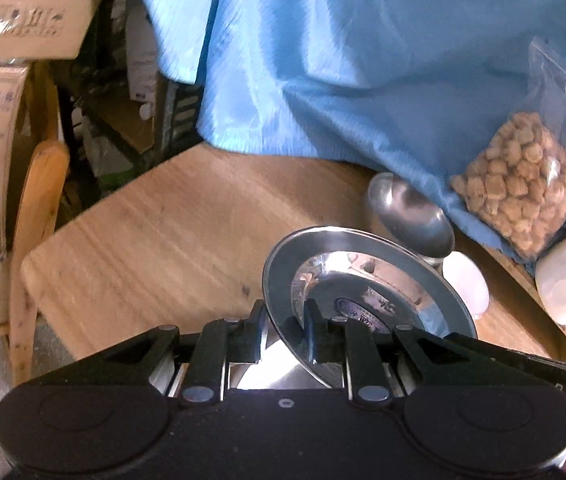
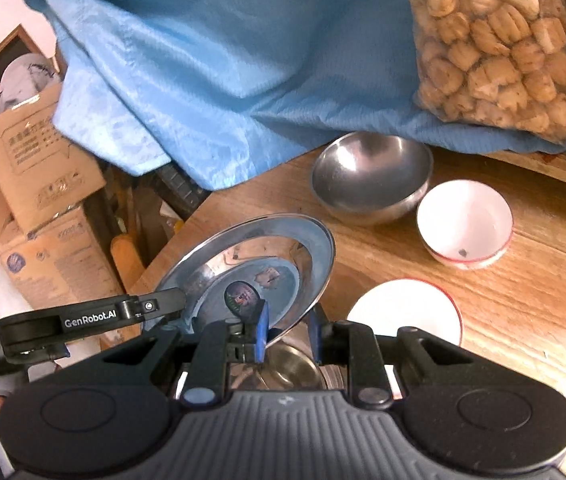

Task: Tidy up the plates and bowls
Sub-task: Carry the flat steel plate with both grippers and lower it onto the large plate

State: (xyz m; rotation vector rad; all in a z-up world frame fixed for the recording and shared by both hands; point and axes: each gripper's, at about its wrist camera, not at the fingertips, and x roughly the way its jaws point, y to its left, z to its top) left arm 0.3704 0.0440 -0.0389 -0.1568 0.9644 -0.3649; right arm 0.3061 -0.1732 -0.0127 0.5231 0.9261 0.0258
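Two handheld grippers grasp one steel plate by opposite edges above a wooden table.

The left gripper (image 1: 285, 330) is clenched on the steel plate (image 1: 363, 276) at its near rim, the right gripper (image 2: 287, 332) on another part of the rim; the plate tilts, raised off the wooden table (image 2: 483, 300). Just beyond lie a white plate (image 2: 405, 308), a white bowl (image 2: 463, 222) and a steel bowl (image 2: 371, 176), near each other. Farther back, blue cloth (image 2: 203, 60) carries a clear bag of snacks (image 2: 495, 44).
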